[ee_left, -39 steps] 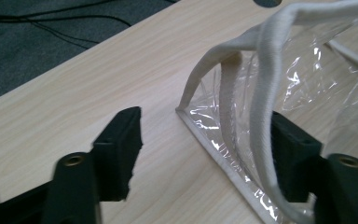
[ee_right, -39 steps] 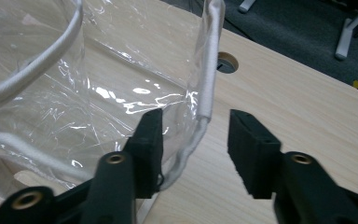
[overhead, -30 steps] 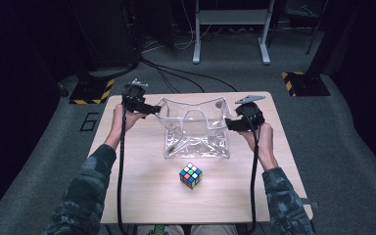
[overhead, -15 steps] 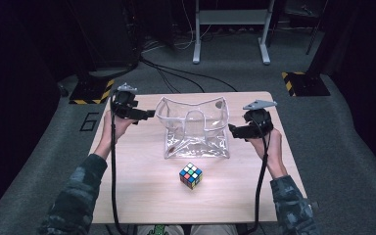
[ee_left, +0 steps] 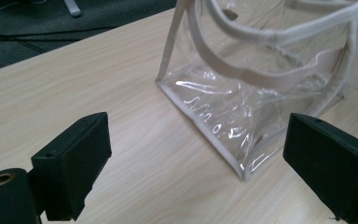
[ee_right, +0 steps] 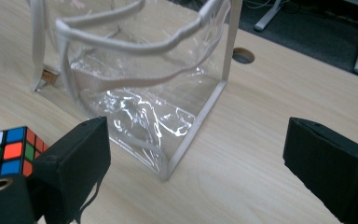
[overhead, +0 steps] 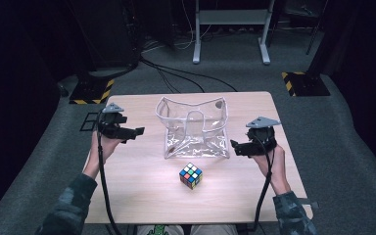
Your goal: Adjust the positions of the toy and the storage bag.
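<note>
My left fingers [overhead: 138,131] stood wide apart with nothing between them, just off the left side of the bag [overhead: 193,128], having just been opening. My right fingers [overhead: 235,147] were likewise spread wide and empty, having just been opening too, and hung just beside the bag's near right corner without touching it. The clear bag stood upright and open-mouthed on the worktop [overhead: 142,191], at the middle of its far half, its pale handles arching over the top. In the left gripper view the bag [ee_left: 261,88] rose ahead of my open fingers [ee_left: 196,154], its near bottom corner between them and apart from both. In the right gripper view a bottom corner of the bag [ee_right: 140,93] lay ahead of my parted fingers [ee_right: 196,163]. The cube [overhead: 191,176] sat alone near the worktop's middle, just in front of the bag.
</note>
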